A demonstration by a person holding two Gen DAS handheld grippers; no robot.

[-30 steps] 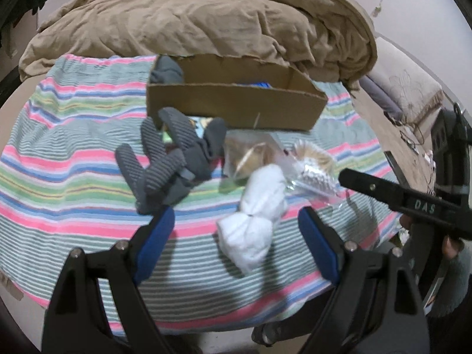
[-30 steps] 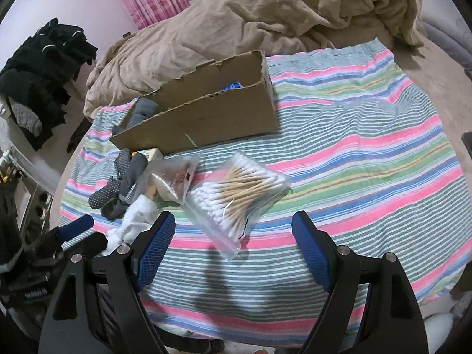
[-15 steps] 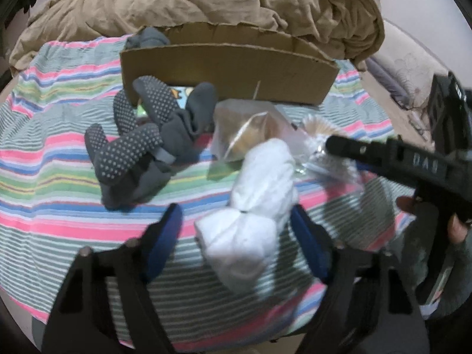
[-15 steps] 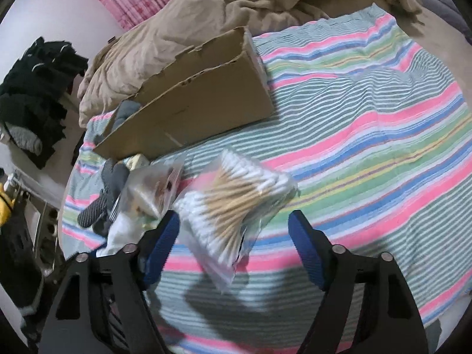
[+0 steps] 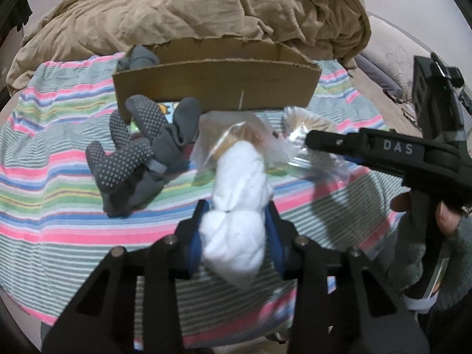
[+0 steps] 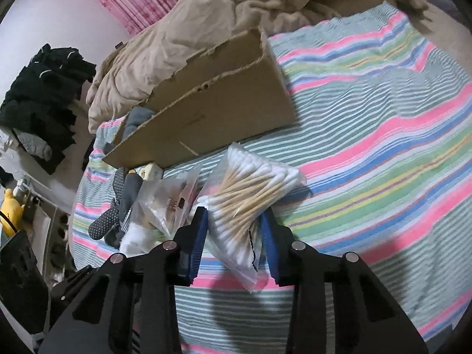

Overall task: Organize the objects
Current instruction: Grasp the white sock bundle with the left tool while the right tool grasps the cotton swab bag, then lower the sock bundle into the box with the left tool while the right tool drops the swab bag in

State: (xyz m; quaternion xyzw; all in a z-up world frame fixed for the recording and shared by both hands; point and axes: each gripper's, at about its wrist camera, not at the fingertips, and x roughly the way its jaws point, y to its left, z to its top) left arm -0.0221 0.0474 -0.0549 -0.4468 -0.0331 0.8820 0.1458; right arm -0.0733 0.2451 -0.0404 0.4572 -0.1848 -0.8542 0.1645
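A white rolled sock bundle [image 5: 236, 206] lies on the striped sheet [image 5: 44, 177]. My left gripper [image 5: 235, 236] is closing on it, its blue pads pressing both sides of the near end. In the right wrist view a clear bag of cotton swabs [image 6: 250, 188] sits between the jaws of my right gripper [image 6: 234, 230], which are closing with the pads against the bag. Behind both stands an open cardboard box [image 5: 215, 85] with a grey sock inside. Grey dotted socks [image 5: 132, 159] lie left of the bundle.
A second clear bag [image 5: 236, 135] with brownish contents lies between the bundle and the box. A tan duvet [image 5: 191, 14] is heaped behind the box. Black clothing [image 6: 38, 103] hangs at the far left. A person's hand [image 5: 445, 215] holds the right gripper.
Both grippers moved forward and down and narrowed from wide open. The left one now clamps the white bundle and the right one clamps the swab bag.
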